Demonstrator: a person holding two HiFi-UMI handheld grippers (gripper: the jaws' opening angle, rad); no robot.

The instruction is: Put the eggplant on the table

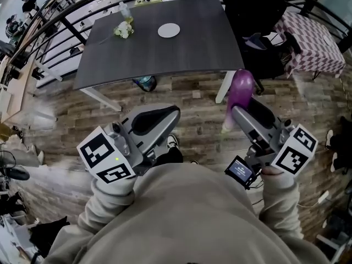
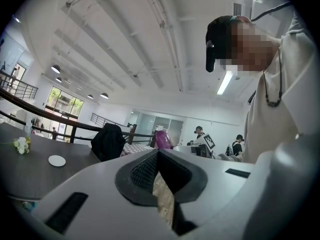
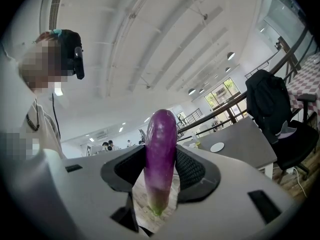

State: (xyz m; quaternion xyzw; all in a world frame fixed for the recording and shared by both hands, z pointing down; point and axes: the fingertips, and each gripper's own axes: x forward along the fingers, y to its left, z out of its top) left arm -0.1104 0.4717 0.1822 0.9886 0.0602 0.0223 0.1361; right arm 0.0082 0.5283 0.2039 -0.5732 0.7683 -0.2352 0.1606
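A purple eggplant (image 3: 161, 154) with a pale green end stands upright between the pads of my right gripper (image 3: 160, 159), which is shut on it. In the head view the eggplant (image 1: 240, 92) sticks up from the right gripper (image 1: 235, 112) over the wooden floor, short of the dark grey table (image 1: 165, 54). My left gripper (image 1: 175, 113) is held level beside it, jaws together and holding nothing. In the left gripper view its jaw tips (image 2: 158, 154) meet, and the eggplant (image 2: 161, 139) shows far off to the right of the table (image 2: 30, 171).
On the table lie a white plate (image 1: 169, 30) and a small bunch of flowers (image 1: 124, 29). A black chair draped with a dark jacket (image 1: 258, 15) stands at its right end, beside a checkered cloth (image 1: 311, 43). A black railing (image 1: 66, 21) curves behind the table.
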